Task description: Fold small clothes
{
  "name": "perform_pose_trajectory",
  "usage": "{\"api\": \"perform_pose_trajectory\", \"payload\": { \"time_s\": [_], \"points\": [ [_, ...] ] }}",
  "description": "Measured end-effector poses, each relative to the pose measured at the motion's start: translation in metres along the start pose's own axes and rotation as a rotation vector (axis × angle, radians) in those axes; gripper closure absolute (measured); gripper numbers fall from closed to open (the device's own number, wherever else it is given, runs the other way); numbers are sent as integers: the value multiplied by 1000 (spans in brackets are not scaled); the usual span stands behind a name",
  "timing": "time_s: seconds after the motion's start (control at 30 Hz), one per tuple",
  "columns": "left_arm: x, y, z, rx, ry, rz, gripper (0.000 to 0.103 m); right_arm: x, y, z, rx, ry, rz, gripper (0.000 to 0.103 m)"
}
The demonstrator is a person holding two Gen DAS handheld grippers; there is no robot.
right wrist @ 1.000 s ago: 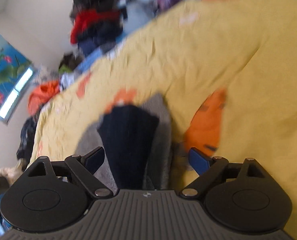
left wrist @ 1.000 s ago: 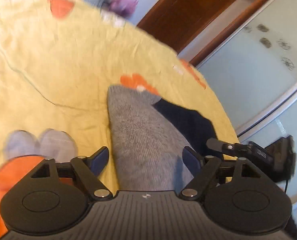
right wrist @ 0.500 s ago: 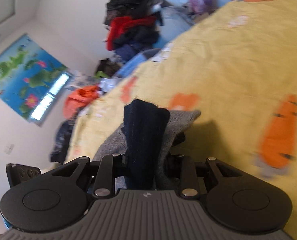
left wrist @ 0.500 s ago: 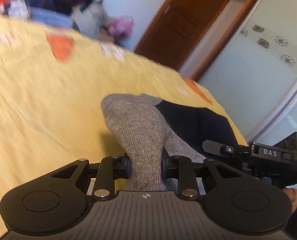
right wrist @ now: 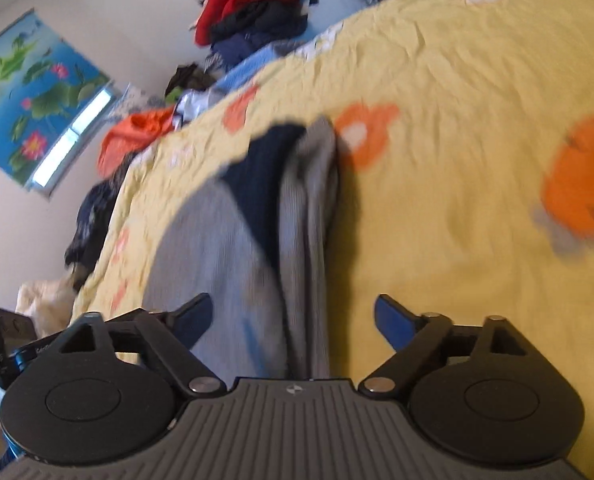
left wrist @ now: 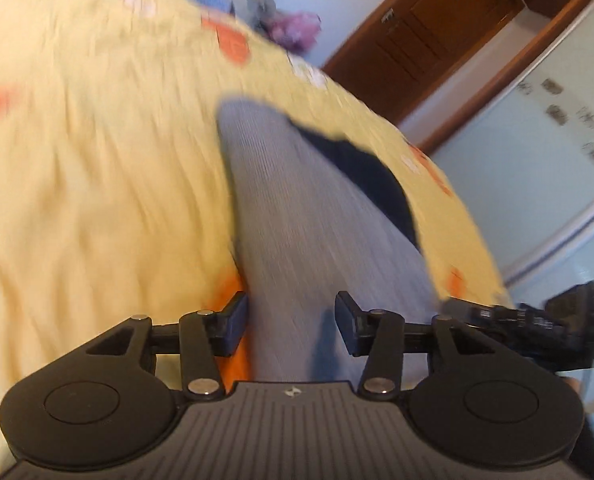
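Note:
A grey knitted garment with a dark navy part lies stretched out on the yellow bed sheet. My left gripper sits over its near end. Its jaws are opening, the grey cloth lies between them, and the pads do not press on it. In the right wrist view the same garment shows a folded grey edge and the navy part. My right gripper is over that end, its jaws opening wide around the cloth without gripping it.
The sheet has orange prints. Piles of clothes and an orange garment lie beyond the bed's far side. A brown wooden door and a pale glass wardrobe front stand past the bed's edge.
Half a second ago both grippers were shut on the garment's ends and held it raised. Now both have let go and the garment lies flat on the sheet.

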State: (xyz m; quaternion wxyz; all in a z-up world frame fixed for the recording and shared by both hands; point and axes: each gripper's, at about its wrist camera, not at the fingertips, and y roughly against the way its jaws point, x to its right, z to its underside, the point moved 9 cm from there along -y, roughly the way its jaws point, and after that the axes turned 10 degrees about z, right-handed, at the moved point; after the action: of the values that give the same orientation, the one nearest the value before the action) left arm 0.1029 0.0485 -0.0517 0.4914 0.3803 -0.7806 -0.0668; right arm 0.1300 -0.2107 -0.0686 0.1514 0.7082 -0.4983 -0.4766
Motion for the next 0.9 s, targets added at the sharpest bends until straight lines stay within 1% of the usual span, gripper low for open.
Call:
{"api": "perform_pose_trajectory", "payload": {
  "time_s": [0.03, 0.07, 0.1, 0.13, 0.17, 0.2, 0.23, 0.27, 0.33, 0.4, 0.47, 0.5, 0.53, 0.57, 0.63, 0.67, 0.7, 0.73, 0.77, 0.8, 0.83, 0.87, 0.9],
  "points": [
    [2, -4, 10, -21, 22, 23, 57, 0, 4, 9, -11, -2, -12, 23],
    [4, -6, 16, -24, 21, 25, 58, -4, 6, 16, -20, 5, -39, 24],
    [5, -10, 15, -8, -2, 16, 60, -13, 6, 24, -30, 16, -61, 29],
    [5, -15, 13, -12, -5, 2, 67, -18, 3, 29, -38, 25, -71, 41],
    [1, -20, 10, -22, 9, -13, 86, -21, 0, 32, -50, 29, -73, 52],
    [-2, -20, 8, -32, 41, -16, 88, -23, -7, 31, -78, 28, -67, 83],
    [-3, -17, 6, -30, 61, -13, 89, -24, -13, 33, -109, 17, -69, 83],
    [2, -7, 9, -25, 47, -20, 90, -27, -13, 32, -105, 19, -76, 83],
    [14, 10, 11, -16, -31, -35, 90, -34, -2, 34, -92, 63, -79, 83],
    [19, 22, 22, -35, -89, -49, 90, -38, 15, 38, -77, 90, -101, 83],
    [12, 24, 36, -60, -150, -125, 89, -33, 22, 47, -88, 90, -105, 83],
    [11, 27, 40, -58, -181, -152, 87, -30, 20, 54, -104, 92, -103, 81],
    [15, 32, 42, -46, -210, -161, 87, -27, 18, 61, -117, 88, -92, 73],
    [21, 40, 40, -26, -237, -171, 87, -24, 18, 64, -121, 73, -81, 72],
    [40, 57, 30, 40, -338, -219, 84, -21, 30, 58, -98, 31, -83, 46],
    [52, 64, 22, 84, -401, -232, 80, -20, 40, 48, -47, 8, -72, 40],
    [65, 67, 13, 130, -465, -246, 64, -21, 52, 34, 31, -6, -58, 32],
    [76, 65, 3, 175, -514, -266, 51, -24, 62, 18, 109, -1, -46, 32],
    [83, 59, -7, 214, -543, -279, 22, -32, 69, 1, 181, 9, -35, 32],
    [88, 47, -15, 245, -568, -285, 15, -41, 72, -15, 242, 14, -17, 31],
    [90, 31, -20, 258, -596, -300, 15, -52, 71, -29, 287, 16, -8, 23],
    [89, 12, -24, 246, -611, -333, 15, -63, 64, -43, 313, 14, -16, 18],
    [87, -9, -25, 214, -630, -366, 16, -74, 53, -54, 326, 9, -37, 7]
  ]
}}
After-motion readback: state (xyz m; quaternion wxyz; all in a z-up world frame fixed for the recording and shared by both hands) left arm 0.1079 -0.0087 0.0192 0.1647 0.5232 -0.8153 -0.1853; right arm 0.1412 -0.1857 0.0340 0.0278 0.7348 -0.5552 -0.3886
